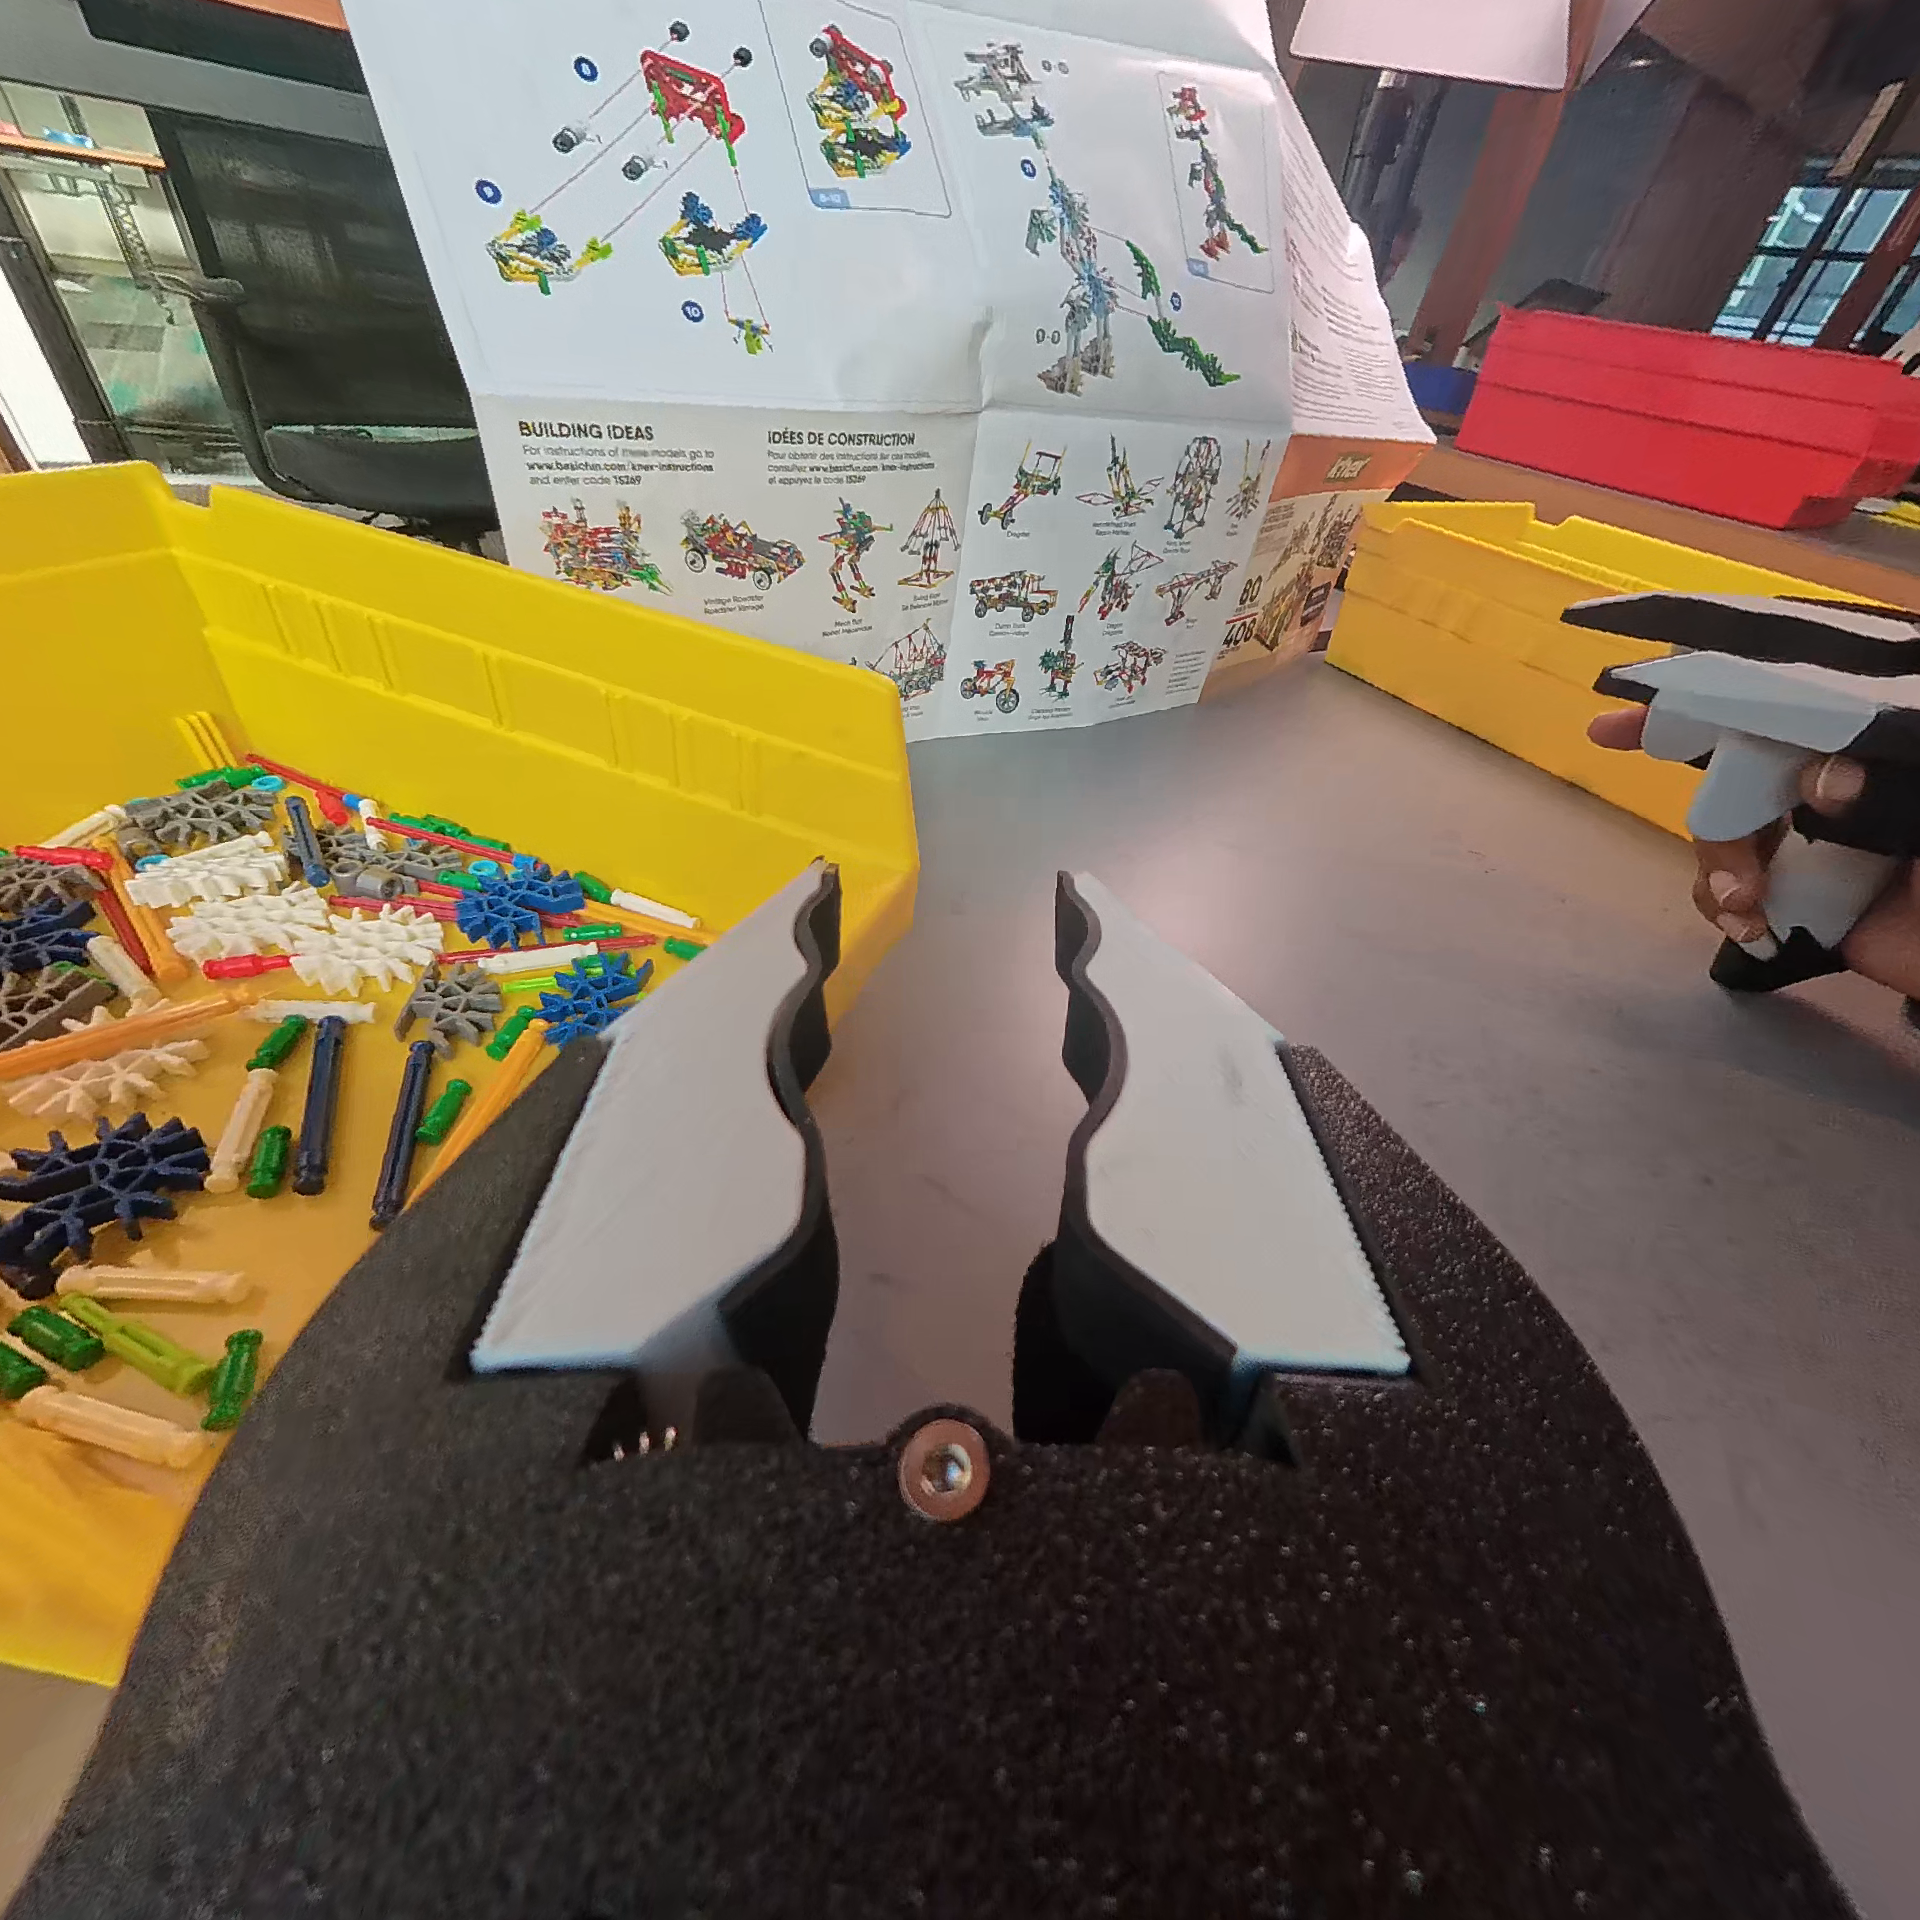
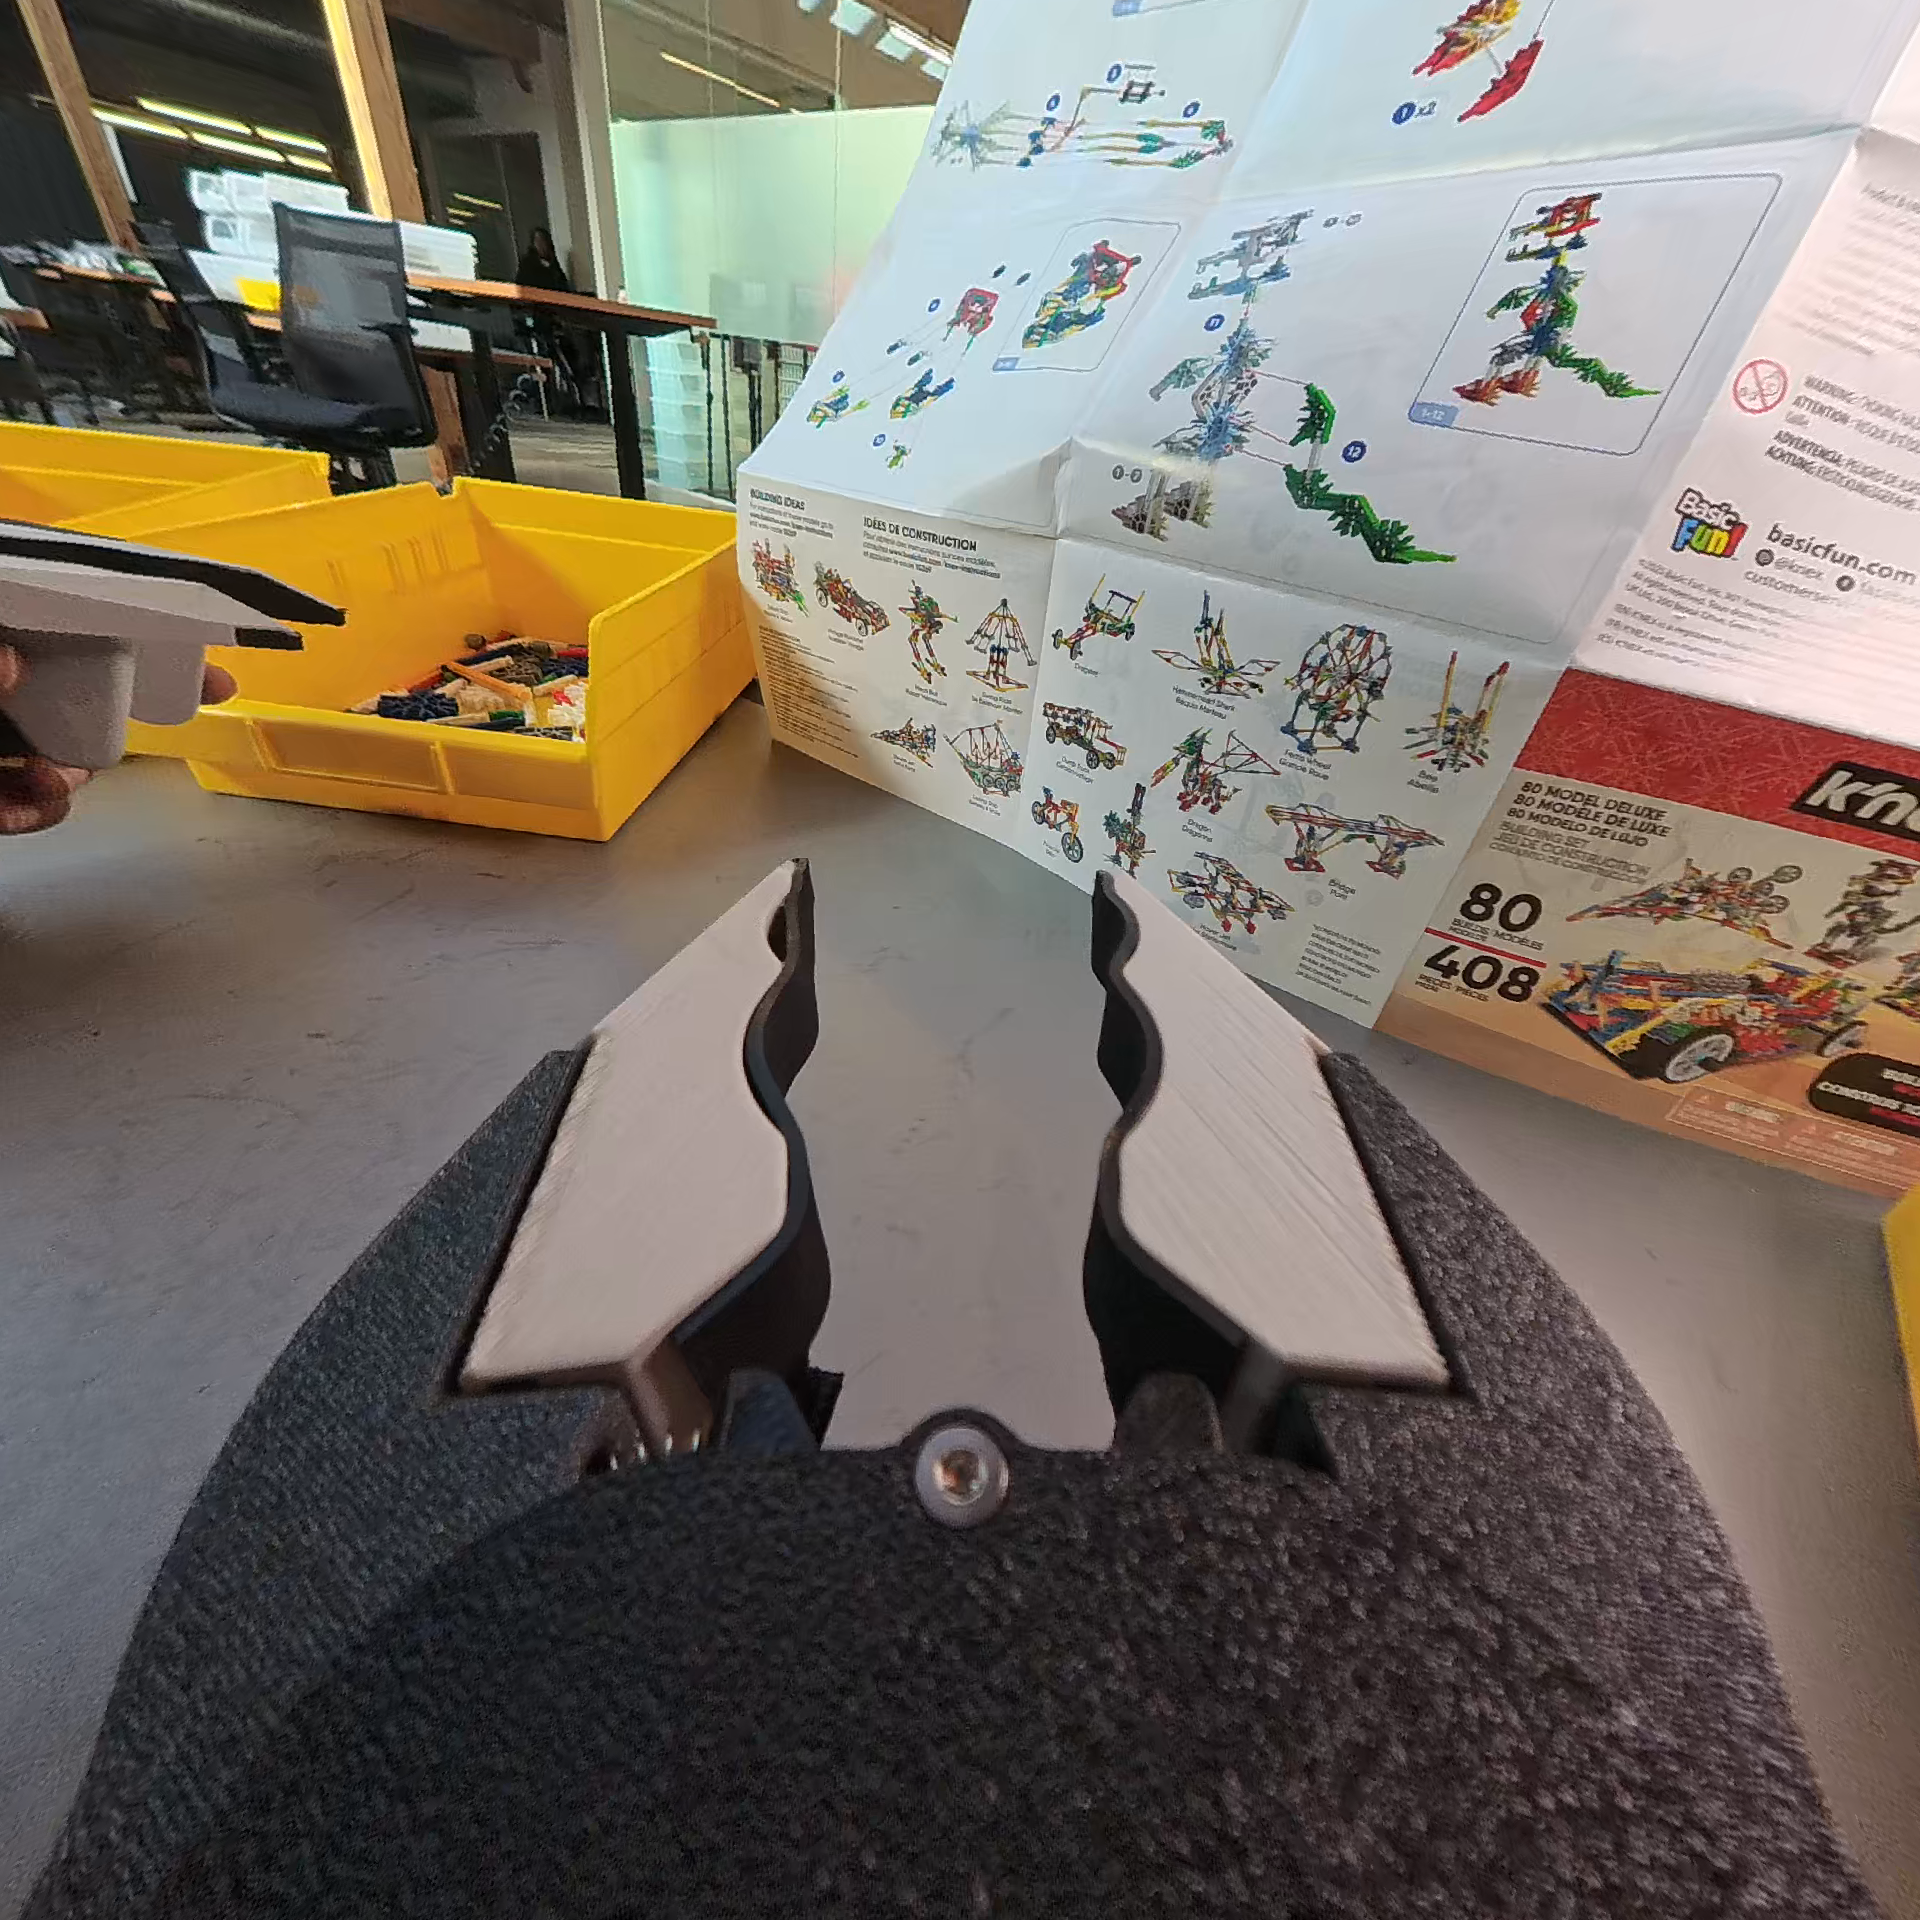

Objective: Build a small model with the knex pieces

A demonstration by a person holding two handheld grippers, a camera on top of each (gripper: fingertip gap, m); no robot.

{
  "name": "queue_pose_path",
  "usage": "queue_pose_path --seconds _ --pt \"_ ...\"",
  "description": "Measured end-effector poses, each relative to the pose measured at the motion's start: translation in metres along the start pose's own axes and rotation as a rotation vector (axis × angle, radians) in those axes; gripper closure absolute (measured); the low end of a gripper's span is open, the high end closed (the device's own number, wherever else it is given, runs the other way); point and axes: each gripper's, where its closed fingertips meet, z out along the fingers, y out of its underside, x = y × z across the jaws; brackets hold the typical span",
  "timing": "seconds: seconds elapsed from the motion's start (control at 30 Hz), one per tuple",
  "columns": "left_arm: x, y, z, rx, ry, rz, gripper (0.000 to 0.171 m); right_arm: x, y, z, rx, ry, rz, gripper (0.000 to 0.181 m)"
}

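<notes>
My left gripper (image 1: pixel 945 883) is open and empty, low over the grey table (image 1: pixel 1299 935), just right of a yellow bin (image 1: pixel 582 717) that holds several coloured rods and snowflake-shaped connectors (image 1: pixel 312 935). My right gripper (image 2: pixel 951 883) is open and empty above the table (image 2: pixel 312 1039), facing an unfolded instruction sheet (image 2: pixel 1195 520) propped upright. The right gripper also shows at the right edge of the left wrist view (image 1: pixel 1590 649), held by a hand (image 1: pixel 1756 862). The left gripper shows at the left edge of the right wrist view (image 2: pixel 301 623), near the bin (image 2: pixel 623 727).
The instruction sheet (image 1: pixel 883 364) leans on a construction-set box (image 2: pixel 1662 935) at the back. A second yellow bin (image 1: pixel 1455 623) stands at the right, with red bins (image 1: pixel 1662 416) behind it. Office chairs (image 2: pixel 343 332) and desks stand beyond the table.
</notes>
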Motion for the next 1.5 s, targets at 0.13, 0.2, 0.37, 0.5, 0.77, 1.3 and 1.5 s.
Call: queue_pose_path --seconds 0.13,0.2,0.37,0.5,0.77,1.3,1.5 --pt "-0.005 -0.001 -0.004 -0.014 -0.008 -0.059 0.127 0.002 0.001 0.002 -0.003 0.025 -0.013 0.130" --pt "-0.007 -0.004 -0.006 -0.006 -0.011 -0.075 0.127 0.002 0.000 0.002 0.005 0.026 -0.019 0.130" --pt "0.000 -0.010 -0.007 0.016 0.042 -0.142 0.127 0.001 -0.003 0.003 0.031 0.024 -0.053 0.133" --pt "0.004 -0.016 -0.010 0.039 0.054 -0.127 0.127 -0.001 0.000 0.006 0.013 0.021 -0.063 0.134" --pt "0.006 -0.020 -0.011 0.059 0.062 -0.113 0.127 -0.005 0.004 0.009 -0.011 0.014 -0.088 0.136" --pt "0.001 0.006 0.001 -0.035 0.023 -0.065 0.122 0.004 0.000 0.006 0.014 0.020 -0.020 0.132" --pt "0.003 0.010 0.003 -0.053 0.015 -0.015 0.121 -0.001 -0.002 0.003 0.028 -0.004 -0.030 0.132"
